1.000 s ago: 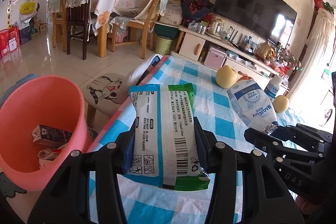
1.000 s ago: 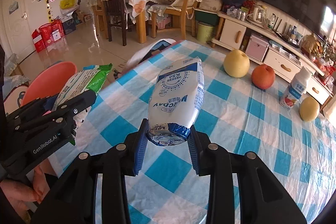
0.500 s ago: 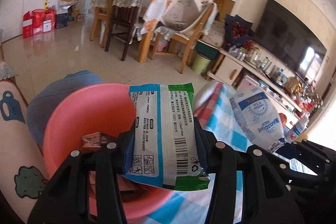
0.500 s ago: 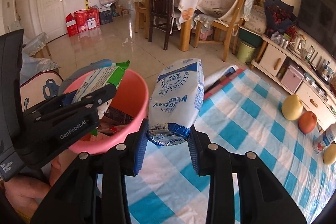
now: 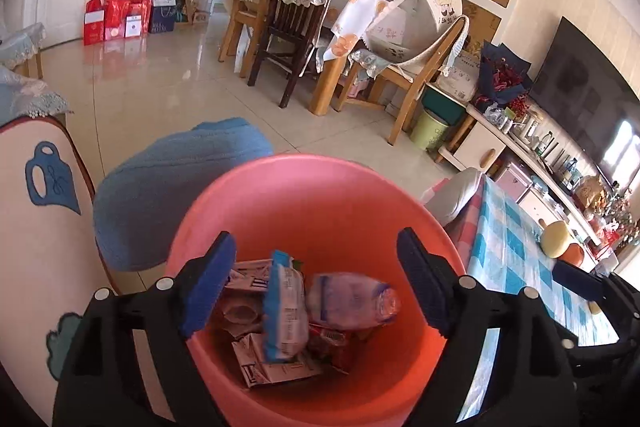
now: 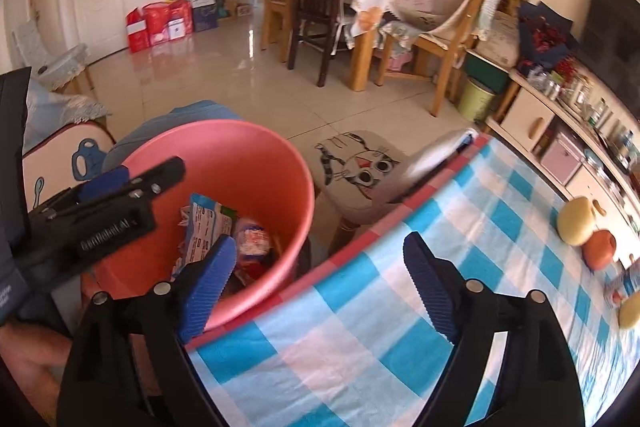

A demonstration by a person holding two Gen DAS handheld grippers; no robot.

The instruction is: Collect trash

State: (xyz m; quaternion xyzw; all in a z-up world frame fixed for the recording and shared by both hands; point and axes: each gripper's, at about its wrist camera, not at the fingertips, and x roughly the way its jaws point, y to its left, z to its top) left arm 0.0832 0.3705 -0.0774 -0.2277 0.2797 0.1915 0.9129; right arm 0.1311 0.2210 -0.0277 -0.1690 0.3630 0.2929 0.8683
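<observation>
A pink bin (image 5: 320, 195) stands beside the table and also shows in the right wrist view (image 6: 224, 155). Inside it lie the blue-and-green packet (image 5: 282, 311), the white MAGICAN bag (image 5: 348, 301) and several cartons. My left gripper (image 5: 316, 283) is open and empty, held over the bin's mouth. My right gripper (image 6: 316, 279) is open and empty, over the table's edge beside the bin. The packet (image 6: 206, 227) and bag (image 6: 252, 237) also show in the right wrist view.
The checked tablecloth (image 6: 440, 247) carries two pale fruits (image 6: 576, 221), an orange fruit (image 6: 598, 249) and a small bottle at the far right. A cat-print stool (image 6: 360, 167) stands by the table. A cushioned seat (image 5: 36, 195) and a blue cushion (image 5: 172, 179) lie left of the bin.
Both grippers swung left from the table to the bin and opened. The green packet and the white bag dropped from them into the bin.
</observation>
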